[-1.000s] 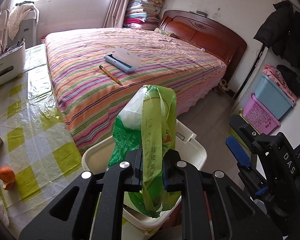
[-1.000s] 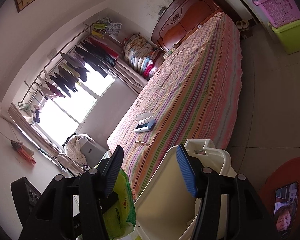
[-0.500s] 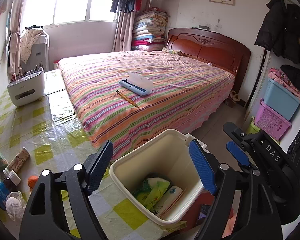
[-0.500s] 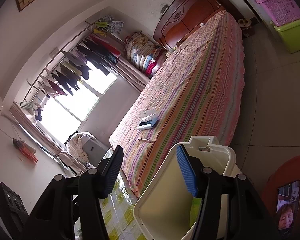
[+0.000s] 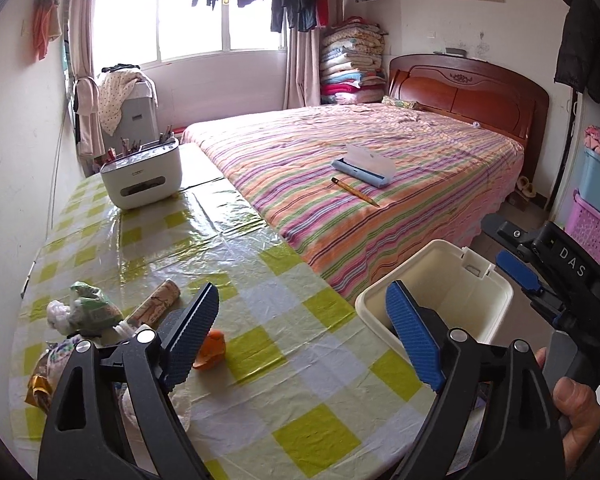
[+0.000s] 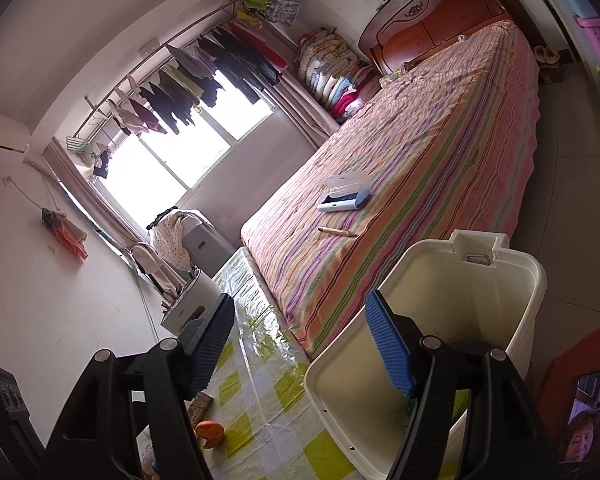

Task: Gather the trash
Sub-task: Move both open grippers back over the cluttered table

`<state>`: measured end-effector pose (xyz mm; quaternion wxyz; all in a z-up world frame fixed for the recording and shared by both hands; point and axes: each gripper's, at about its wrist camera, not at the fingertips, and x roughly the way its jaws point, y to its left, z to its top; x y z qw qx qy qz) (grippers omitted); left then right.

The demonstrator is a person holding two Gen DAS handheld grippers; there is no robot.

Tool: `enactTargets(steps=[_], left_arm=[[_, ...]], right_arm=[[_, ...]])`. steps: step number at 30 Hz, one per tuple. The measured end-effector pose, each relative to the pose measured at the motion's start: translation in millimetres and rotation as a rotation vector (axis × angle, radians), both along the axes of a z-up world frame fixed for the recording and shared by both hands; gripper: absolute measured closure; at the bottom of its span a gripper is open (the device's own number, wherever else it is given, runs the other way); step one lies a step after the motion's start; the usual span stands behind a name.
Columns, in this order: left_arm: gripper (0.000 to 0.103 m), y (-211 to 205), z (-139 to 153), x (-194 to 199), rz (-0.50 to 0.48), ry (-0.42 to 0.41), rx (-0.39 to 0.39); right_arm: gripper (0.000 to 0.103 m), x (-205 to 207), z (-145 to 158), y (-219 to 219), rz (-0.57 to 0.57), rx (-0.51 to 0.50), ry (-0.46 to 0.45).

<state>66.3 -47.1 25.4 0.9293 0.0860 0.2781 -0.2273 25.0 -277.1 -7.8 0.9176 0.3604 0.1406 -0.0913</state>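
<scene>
While its jaws have just been opening with nothing between them, the left gripper (image 5: 302,330) hangs over the desk (image 5: 260,364); orange trash (image 5: 210,348) lies at seven o'clock. Right gripper (image 6: 300,344), also just widening, straddles the upright bin's (image 6: 520,300) near rim.

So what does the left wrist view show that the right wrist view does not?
Only the left wrist view shows the green bag with the other trash at the table's near-left, the right gripper beside the bin, and a hand. Only the right wrist view shows a phone on something red, and green trash low in the bin. Both show the bin, orange peel, checked table, bed and white box.
</scene>
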Motion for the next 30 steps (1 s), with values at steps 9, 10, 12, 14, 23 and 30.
enactTargets(steps=[9,10,12,14,23,30], left_arm=[[0.018,134.1,0.0,0.6,0.378,0.062,-0.009],[0.018,153.0,-2.8,1.6,0.422,0.089,-0.034],[0.018,186.9,-7.7,1.8,0.496,0.133,-0.080],[0.018,214.3,-8.5,2.3,0.551,0.148,-0.110],[0.018,271.0,-30.2,11.6,0.645,0.280,-0.186],[0.018,284.7,-39.8,14.3,0.660,0.336,-0.236]], right_arm=[[0.036,33.6,0.8,64.2,0.234,-0.126,0.064],[0.036,39.0,0.0,72.7,0.278,-0.138,0.077],[0.035,48.6,-2.5,91.7,0.349,-0.162,0.104],[0.033,57.4,-5.9,116.2,0.451,-0.194,0.132],[0.029,79.9,-25.3,205.1,0.748,-0.290,0.211],[0.029,97.8,-47.8,250.8,0.840,-0.331,0.324]])
